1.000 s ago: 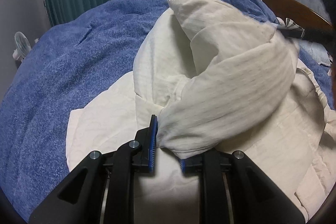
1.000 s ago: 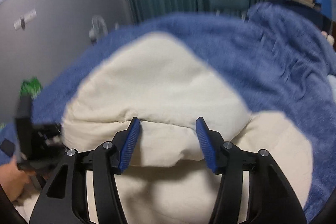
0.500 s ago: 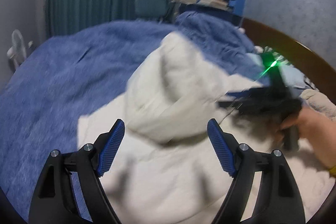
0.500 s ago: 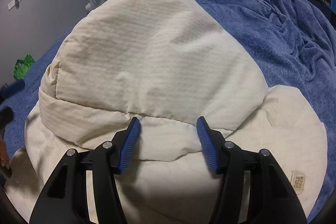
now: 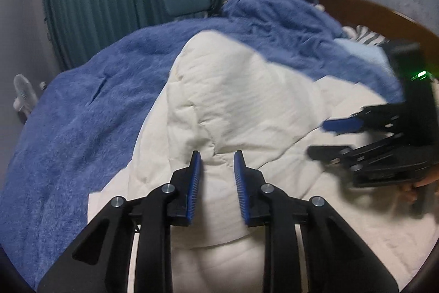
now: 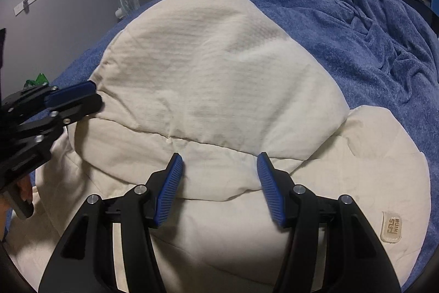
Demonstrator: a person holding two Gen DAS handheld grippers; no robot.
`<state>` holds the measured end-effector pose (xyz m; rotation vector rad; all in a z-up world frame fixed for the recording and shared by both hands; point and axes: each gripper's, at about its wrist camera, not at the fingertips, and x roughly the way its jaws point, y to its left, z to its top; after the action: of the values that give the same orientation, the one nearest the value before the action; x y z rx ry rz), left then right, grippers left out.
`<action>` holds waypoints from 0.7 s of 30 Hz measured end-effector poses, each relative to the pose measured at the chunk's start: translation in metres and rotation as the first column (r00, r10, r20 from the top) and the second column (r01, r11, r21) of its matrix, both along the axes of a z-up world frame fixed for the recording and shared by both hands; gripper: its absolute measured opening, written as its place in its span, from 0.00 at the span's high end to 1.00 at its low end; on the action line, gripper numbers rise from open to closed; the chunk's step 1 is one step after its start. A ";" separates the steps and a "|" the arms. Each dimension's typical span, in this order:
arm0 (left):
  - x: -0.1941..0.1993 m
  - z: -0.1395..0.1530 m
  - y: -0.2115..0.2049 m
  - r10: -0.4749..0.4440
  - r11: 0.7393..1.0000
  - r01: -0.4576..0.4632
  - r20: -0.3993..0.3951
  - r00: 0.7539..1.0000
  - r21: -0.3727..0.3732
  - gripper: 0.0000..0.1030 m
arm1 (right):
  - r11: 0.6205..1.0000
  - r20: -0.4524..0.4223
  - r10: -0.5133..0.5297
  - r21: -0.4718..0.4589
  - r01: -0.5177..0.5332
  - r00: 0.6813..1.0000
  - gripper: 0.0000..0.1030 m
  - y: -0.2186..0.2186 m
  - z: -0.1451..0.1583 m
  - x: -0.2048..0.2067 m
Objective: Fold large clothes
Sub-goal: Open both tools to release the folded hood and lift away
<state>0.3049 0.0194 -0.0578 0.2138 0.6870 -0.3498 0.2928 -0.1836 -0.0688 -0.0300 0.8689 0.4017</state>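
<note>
The cream quilted garment (image 6: pixel 219 89) lies on the blue blanket (image 5: pixel 90 117) covering the bed. One fold appears made: a large padded portion is turned over and rests on top of the lower layer, its edge running across just ahead of the right claw. A sewn label (image 6: pixel 391 227) shows on the lower layer at the near right corner. In my judgement the task is in its early to middle part; the bundle is bulky and uneven, and further folds and squaring up remain.

Left claw (image 5: pixel 216 159): jaws have just been closing from a wide spread and stand narrowly apart. No cloth is pinched between the pads; the garment shows behind the gap, at the folded edge. It holds nothing. Seen from the right wrist, it sits at the left end of the folded flap; whether it touches the cloth there cannot be told.

Right claw (image 6: pixel 219 161): jaws moderately apart, tips poised over the garment below the fold line. No cloth is clamped. Whether the tips rest on the fabric cannot be told.
</note>
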 end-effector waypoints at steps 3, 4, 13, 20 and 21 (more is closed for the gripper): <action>0.012 -0.017 0.009 0.025 1.000 -0.025 -0.056 0.998 0.007 0.79 | 1.000 0.001 -0.002 -0.025 0.002 1.000 0.47 0.004 -0.002 -0.001; 0.016 -0.023 0.013 0.029 1.000 -0.029 -0.084 0.996 -0.001 0.79 | 0.999 0.001 -0.001 -0.032 0.001 1.000 0.47 0.006 -0.003 -0.001; 0.036 -0.074 0.017 0.044 0.999 -0.047 -0.186 0.982 -0.012 0.79 | 0.989 0.034 -0.006 -0.148 0.011 0.999 0.47 0.026 -0.029 0.000; 0.011 -0.048 0.023 0.025 1.000 -0.026 -0.183 0.983 -0.004 0.73 | 0.987 0.056 -0.033 -0.155 0.041 0.998 0.46 0.017 -0.011 -0.018; 0.003 -0.041 0.022 0.020 1.000 -0.019 -0.192 0.981 0.006 0.60 | 0.989 0.056 -0.055 -0.135 0.063 0.997 0.45 0.010 0.002 -0.031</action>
<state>0.3084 0.0410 -0.0989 0.1785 0.8798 -0.3533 0.2615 -0.1739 -0.0670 -0.1400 0.8423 0.2844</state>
